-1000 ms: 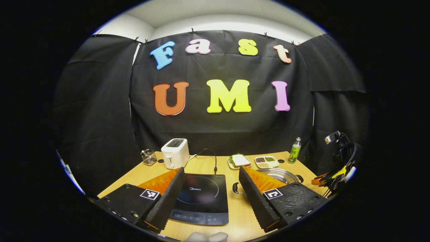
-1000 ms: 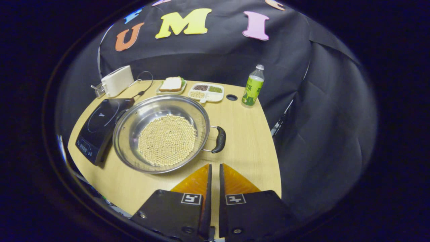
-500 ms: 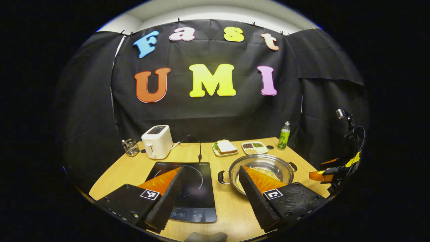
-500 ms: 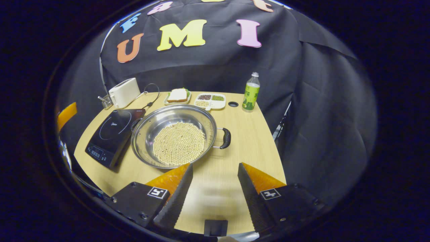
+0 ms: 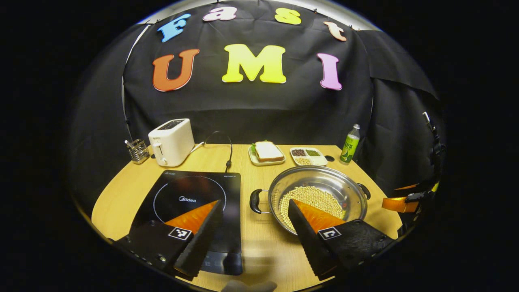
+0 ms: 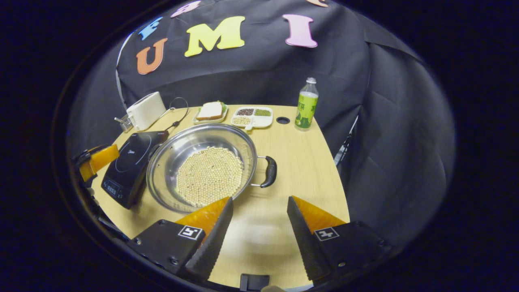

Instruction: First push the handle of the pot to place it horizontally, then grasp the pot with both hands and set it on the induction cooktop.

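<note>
The wooden table (image 5: 121,190) carries the black induction cooktop (image 5: 194,198) and, just beside it, the steel pot (image 6: 200,166) holding pale beans, with one black handle (image 6: 269,172) toward each side. The left gripper (image 5: 255,221) hangs released, fingers spread above cooktop and pot. The right gripper (image 6: 259,217) is likewise released, near the pot's rim, touching nothing.

Left gripper (image 5: 254,202): jaws spread wide, held above the table, nothing between the fingers
Right gripper (image 6: 259,199): jaws spread wide, raised, pitched downward, nothing gripped
</note>
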{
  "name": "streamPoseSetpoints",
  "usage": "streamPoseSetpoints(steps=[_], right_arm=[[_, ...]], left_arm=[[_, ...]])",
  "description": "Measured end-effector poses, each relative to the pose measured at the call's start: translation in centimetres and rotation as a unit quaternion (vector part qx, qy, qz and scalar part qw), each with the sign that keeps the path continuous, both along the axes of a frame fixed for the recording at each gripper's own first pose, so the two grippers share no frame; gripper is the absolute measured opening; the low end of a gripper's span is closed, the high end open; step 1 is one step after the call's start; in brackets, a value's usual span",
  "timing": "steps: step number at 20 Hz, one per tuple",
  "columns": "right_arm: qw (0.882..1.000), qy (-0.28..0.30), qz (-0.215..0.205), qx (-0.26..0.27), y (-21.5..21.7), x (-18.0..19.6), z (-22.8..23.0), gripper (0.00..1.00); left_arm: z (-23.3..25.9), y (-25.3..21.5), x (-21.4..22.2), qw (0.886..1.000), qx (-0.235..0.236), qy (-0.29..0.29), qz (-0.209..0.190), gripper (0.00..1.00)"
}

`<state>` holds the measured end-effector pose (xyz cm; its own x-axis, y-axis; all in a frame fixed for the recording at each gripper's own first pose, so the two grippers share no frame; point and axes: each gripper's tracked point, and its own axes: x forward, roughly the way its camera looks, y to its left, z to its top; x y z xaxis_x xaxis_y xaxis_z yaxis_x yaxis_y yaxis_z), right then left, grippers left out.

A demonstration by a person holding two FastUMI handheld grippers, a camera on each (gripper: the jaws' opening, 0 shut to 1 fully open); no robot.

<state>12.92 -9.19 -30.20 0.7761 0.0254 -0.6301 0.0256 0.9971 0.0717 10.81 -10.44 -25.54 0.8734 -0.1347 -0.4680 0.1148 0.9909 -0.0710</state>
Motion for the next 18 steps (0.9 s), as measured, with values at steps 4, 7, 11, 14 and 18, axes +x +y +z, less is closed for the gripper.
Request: streamPoseSetpoints(steps=[4, 7, 11, 14, 18], right_arm=[[1.0, 0.02, 0.013, 0.005, -0.1, 3.2, -1.6, 0.86], [0.999, 0.036, 0.022, 0.012, 0.0, 5.0, -2.9, 0.89], [0.998, 0.045, 0.033, 0.012, 0.0, 7.2, -3.7, 0.89], [0.998, 0.056, 0.039, 0.017, 0.0, 8.1, -4.5, 0.88], [0.996, 0.067, 0.047, 0.024, 0.0, 9.0, -4.9, 0.85]], left_arm=[[-3.2, -0.9, 2.9, 0.999, 0.014, 0.032, -0.002, 0.96], [-5.7, -1.4, 4.5, 0.998, 0.018, 0.061, 0.001, 0.97], [-7.4, -1.9, 5.7, 0.996, 0.02, 0.083, -0.002, 0.97], [-7.8, -2.5, 6.7, 0.996, 0.018, 0.086, -0.001, 0.97], [-8.2, -3.6, 7.7, 0.995, 0.021, 0.093, -0.01, 0.96]])
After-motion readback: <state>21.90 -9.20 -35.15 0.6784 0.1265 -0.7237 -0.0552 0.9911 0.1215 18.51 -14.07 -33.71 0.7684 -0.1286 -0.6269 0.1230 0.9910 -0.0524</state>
